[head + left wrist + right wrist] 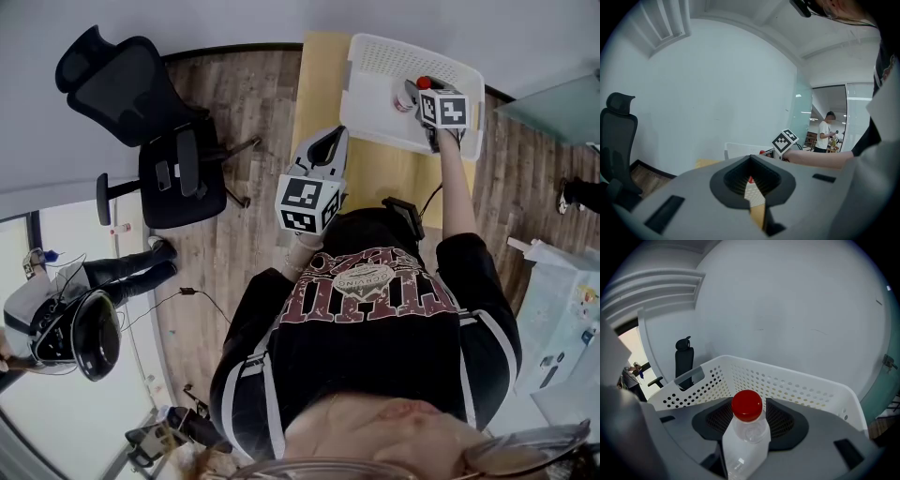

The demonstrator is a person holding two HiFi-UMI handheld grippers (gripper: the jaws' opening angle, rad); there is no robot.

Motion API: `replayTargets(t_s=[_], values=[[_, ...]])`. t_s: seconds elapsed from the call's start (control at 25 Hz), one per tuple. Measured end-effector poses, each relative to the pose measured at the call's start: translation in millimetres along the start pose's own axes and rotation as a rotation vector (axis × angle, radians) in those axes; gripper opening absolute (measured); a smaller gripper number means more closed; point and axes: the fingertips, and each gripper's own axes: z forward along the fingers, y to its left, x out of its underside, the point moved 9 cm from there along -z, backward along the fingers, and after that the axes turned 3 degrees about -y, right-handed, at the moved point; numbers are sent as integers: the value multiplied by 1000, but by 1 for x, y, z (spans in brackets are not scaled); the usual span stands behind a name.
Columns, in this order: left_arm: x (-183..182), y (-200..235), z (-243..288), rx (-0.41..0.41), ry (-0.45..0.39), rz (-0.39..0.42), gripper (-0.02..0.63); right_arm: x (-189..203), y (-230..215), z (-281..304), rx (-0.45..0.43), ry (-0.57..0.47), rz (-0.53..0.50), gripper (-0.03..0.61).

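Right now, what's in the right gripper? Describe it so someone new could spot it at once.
At the far end of the light wooden table sits a white perforated plastic basket, and the right gripper reaches into it. Its jaws clamp a clear plastic bottle; the round red cap is the only colour against all that white.

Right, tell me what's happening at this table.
A person holds a gripper in each hand. The right gripper is shut on a clear bottle with a red cap and holds it over the white basket on the wooden table. The left gripper is held near the person's body, jaws together and empty.
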Motion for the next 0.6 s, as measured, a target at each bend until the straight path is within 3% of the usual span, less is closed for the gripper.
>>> replayTargets(t_s=[0.6], values=[[-1,-2,-6,-4,-11,1,48,1,-2,-5,17,-7,6,207]])
